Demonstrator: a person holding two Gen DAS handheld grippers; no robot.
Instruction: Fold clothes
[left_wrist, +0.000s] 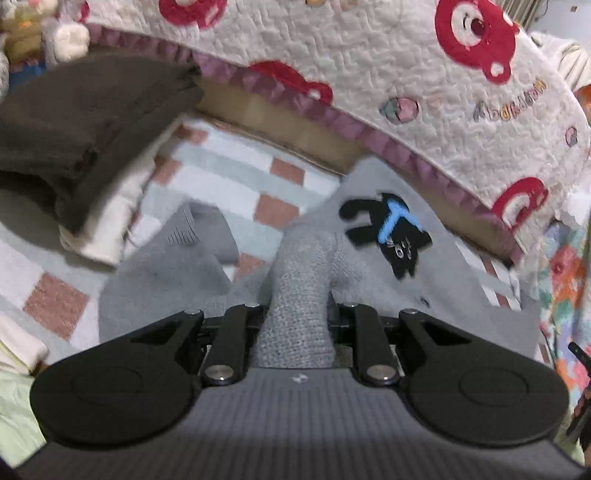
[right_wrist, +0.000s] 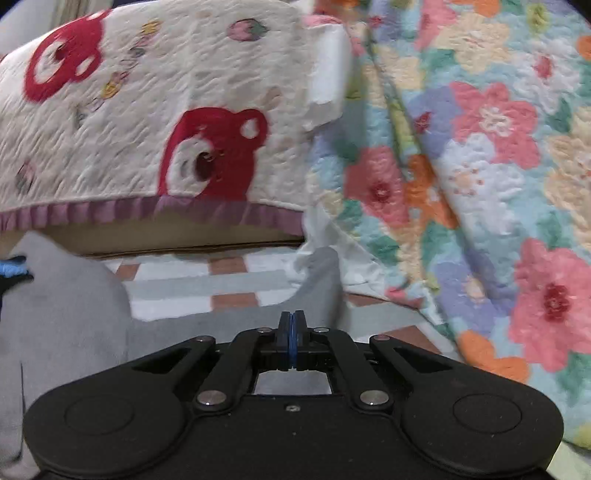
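A grey knit sweater (left_wrist: 384, 266) with a black and blue cat patch (left_wrist: 388, 229) lies on a checked blanket (left_wrist: 229, 177). My left gripper (left_wrist: 299, 314) is shut on a bunched fold of the sweater, which hides the fingertips. One grey sleeve (left_wrist: 192, 236) lies to the left. In the right wrist view my right gripper (right_wrist: 291, 325) is shut with its pads together; grey sweater fabric (right_wrist: 74, 314) lies under and around it, and whether any is pinched I cannot tell.
A folded brown garment on a cream one (left_wrist: 85, 122) sits at the left. A white quilt with red bears (left_wrist: 369, 55) hangs over a bed edge behind, also in the right wrist view (right_wrist: 166, 110). A floral quilt (right_wrist: 480, 184) hangs at the right.
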